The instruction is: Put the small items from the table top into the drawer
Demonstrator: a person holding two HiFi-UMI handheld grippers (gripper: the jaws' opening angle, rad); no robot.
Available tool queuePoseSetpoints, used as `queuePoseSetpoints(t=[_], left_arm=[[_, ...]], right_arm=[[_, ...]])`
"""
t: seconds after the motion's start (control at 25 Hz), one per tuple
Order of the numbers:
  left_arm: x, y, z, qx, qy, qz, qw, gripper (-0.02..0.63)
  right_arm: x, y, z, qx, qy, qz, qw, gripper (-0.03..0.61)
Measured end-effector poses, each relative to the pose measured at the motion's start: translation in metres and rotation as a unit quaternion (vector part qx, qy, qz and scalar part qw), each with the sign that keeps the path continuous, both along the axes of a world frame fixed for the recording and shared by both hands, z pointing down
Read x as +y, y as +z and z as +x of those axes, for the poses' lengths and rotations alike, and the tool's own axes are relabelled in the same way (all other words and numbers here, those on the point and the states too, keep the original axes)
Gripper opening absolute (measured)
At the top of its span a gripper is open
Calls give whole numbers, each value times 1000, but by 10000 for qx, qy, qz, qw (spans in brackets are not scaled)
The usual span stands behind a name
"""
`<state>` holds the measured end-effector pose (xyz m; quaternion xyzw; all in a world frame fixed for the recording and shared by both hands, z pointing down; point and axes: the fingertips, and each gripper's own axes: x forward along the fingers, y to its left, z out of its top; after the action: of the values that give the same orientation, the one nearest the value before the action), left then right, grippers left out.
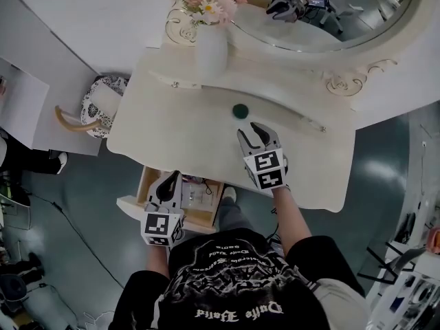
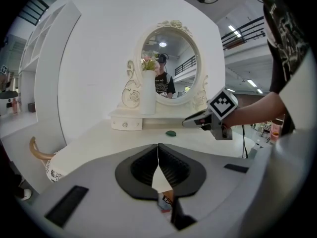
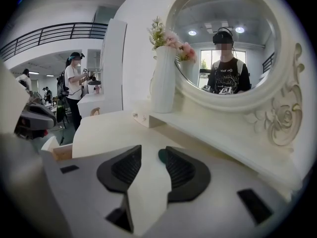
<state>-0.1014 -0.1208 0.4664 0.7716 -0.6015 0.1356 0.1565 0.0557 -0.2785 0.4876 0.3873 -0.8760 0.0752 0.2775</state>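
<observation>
A small dark green item [image 1: 239,111] lies on the cream dressing table [image 1: 172,136], near the raised back shelf. My right gripper [image 1: 256,133] hovers just short of it, open, with nothing between its pads. In the right gripper view the green item [image 3: 161,155] peeks out beside the right pad of the right gripper [image 3: 153,157]. My left gripper [image 1: 168,184] hangs over the open drawer [image 1: 130,203] at the table's front left, jaws shut and empty. From the left gripper [image 2: 158,155] view, the green item [image 2: 171,132] sits just left of the right gripper [image 2: 195,122].
A white vase of flowers [image 1: 212,47] stands on the back shelf, next to a round mirror [image 1: 323,12]. The drawer holds several small things [image 1: 199,188]. A patterned stool [image 1: 103,105] sits left of the table. People stand far off in the room [image 3: 74,90].
</observation>
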Motion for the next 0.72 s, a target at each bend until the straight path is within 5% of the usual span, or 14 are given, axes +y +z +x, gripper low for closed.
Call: queuePoseSetpoints(t=[0.72], left_arm=[[-17,13,-16,26,-474,-264,9985,17]], right_arm=[[-58,38,-13,193,-132,-420,9988,185]])
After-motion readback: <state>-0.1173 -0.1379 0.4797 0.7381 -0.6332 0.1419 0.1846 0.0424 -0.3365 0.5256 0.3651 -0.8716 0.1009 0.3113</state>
